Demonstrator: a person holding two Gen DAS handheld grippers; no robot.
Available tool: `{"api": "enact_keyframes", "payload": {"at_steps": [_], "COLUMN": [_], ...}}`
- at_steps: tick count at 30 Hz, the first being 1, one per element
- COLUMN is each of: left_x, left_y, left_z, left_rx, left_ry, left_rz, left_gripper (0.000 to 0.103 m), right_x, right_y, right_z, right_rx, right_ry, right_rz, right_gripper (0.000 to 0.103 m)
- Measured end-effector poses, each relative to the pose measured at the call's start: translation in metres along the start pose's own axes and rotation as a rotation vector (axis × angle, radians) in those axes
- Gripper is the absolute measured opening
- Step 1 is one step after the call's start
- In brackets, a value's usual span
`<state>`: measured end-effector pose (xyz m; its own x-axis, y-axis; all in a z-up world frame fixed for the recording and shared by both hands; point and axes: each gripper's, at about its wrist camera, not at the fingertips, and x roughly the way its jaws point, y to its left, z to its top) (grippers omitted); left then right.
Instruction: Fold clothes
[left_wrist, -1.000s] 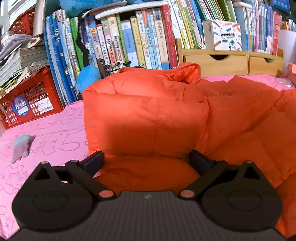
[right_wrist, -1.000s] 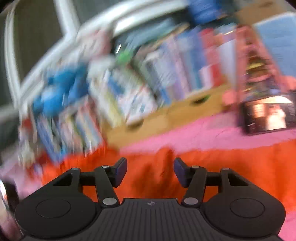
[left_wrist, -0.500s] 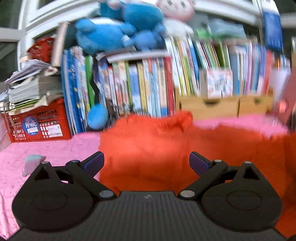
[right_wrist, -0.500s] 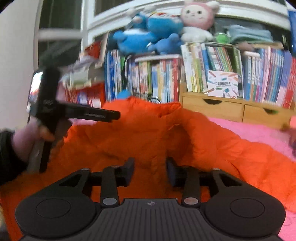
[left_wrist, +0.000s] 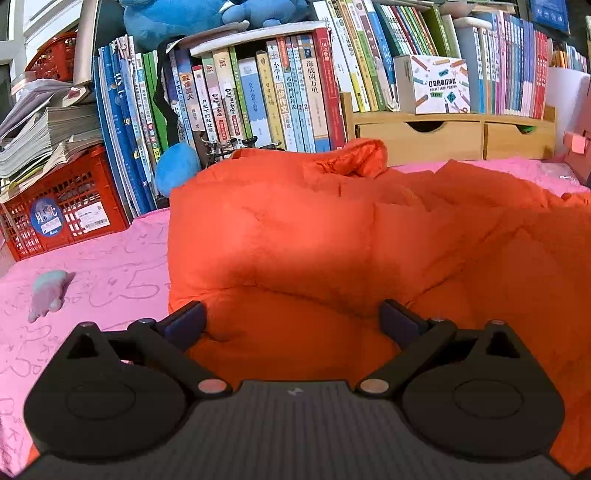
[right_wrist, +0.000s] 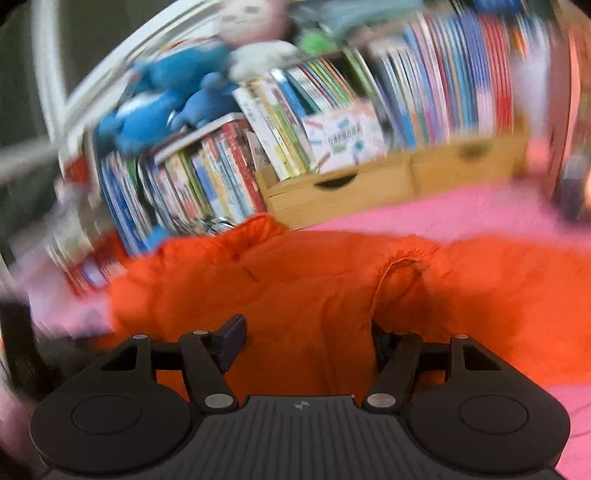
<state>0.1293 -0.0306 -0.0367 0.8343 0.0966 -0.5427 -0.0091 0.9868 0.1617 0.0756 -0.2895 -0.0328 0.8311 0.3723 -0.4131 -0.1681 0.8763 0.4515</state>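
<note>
Left side first: the small grey-blue plush (left_wrist: 50, 291) is seen lying on the pink cover (left_wrist: 110, 266), well apart from the garment. The left tool (left_wrist: 291, 319) is held wide, pads either side of a puffed section of the orange down jacket (left_wrist: 295, 229) without pressing it; nothing is gripped there, and its view is much as it was a second ago. The jacket is spread on the pink-covered tabletop in front of the row of books (left_wrist: 258, 99) and the wooden drawer unit (left_wrist: 454, 136), with its left part folded over into a thick block and its collar or cuff bunched at the top. To the right, the right tool (right_wrist: 306, 343) is shown in a blurred, tilted frame: its jaws have just been opening from a narrower setting, and a raised ridge of jacket fabric (right_wrist: 332, 295) is caught between them, though the far pad is hidden behind cloth, so contact cannot be confirmed. Judged from this, a fold edge is being released or re-gripped; the fold is only partly done.
</note>
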Motion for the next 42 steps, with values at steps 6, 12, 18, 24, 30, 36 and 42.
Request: {"api": "enact_keyframes", "payload": {"at_steps": [6,12,18,24,30,36,42], "left_x": [0.004,-0.015,-0.060,-0.015,0.018,0.017,0.017], "left_y": [0.009,0.030,0.000,-0.042,-0.041,-0.044,-0.044], "left_z": [0.002,0.005,0.016,0.015,0.006,0.005,0.006], "left_rx": [-0.009,-0.081,-0.113,0.057,0.096,0.108,0.108], "left_ry": [0.004,-0.094,-0.242,-0.123,0.001,0.010,0.013], "left_rz": [0.026,0.156,-0.088,-0.045,-0.010,-0.006,-0.007], "left_gripper": [0.103,0.093,0.097,0.092,0.096,0.097,0.097], "right_x": [0.010,-0.035,-0.025,-0.013,-0.041,-0.095,-0.149], "right_y": [-0.026,-0.045,-0.031,-0.008,-0.033,-0.076,-0.104], "right_z": [-0.002,-0.016,-0.021,-0.028,-0.033,-0.040,-0.040], "right_rx": [0.154,0.182,0.240,0.153,0.183,0.284,0.217], "right_ry": [0.114,0.100,0.140,0.207,0.172,0.076,-0.026], "right_rz": [0.192,0.240,0.365,0.322,0.194,0.086,-0.132], "right_gripper": [0.018,0.016,0.016,0.017,0.006,0.003,0.008]}}
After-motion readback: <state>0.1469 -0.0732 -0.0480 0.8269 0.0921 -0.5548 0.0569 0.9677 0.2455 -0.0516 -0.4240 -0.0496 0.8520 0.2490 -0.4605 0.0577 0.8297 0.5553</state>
